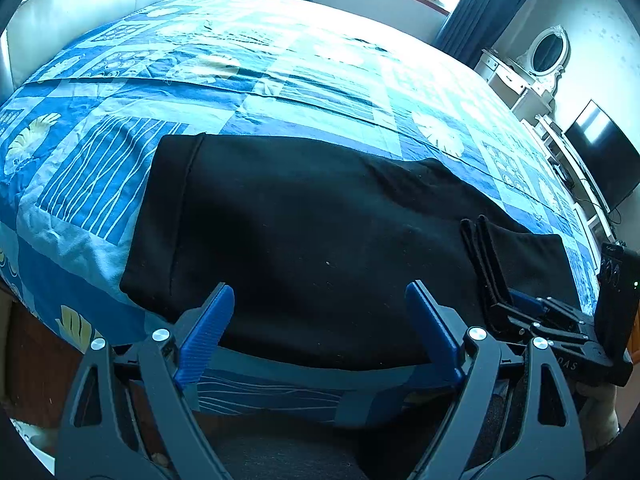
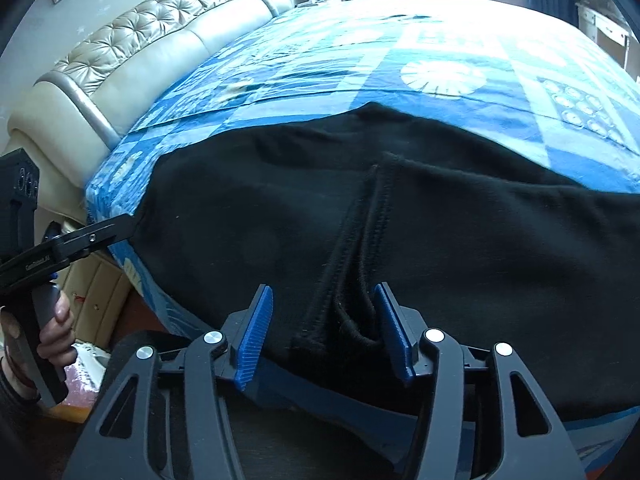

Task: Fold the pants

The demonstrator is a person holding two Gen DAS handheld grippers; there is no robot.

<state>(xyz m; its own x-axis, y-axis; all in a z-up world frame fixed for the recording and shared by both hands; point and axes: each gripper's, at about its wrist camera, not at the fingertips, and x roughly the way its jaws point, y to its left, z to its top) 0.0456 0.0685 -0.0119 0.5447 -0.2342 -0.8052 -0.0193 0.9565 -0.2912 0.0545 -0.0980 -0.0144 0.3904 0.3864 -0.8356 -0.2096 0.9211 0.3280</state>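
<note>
Black pants (image 1: 304,216) lie flat across a blue patterned bedspread (image 1: 120,92), close to the bed's near edge. My left gripper (image 1: 320,312) stands open over the pants' near edge, its blue pads wide apart and pinching nothing. In the right wrist view it shows edge-on as the left gripper (image 2: 120,226) at the pants' left corner, held by a hand (image 2: 56,332). My right gripper (image 2: 324,324) is open, and a doubled hem of the pants (image 2: 360,264) lies loose between its pads. Seen from the left wrist, the right gripper (image 1: 512,304) sits at the pants' right end.
A padded cream headboard (image 2: 120,64) runs along the bed's left side. Windows with dark curtains (image 1: 472,12) are at the far wall. A white dresser with an oval mirror (image 1: 548,52) and a dark TV screen (image 1: 604,152) stand to the right. The bed's near edge drops to a wooden frame (image 1: 36,360).
</note>
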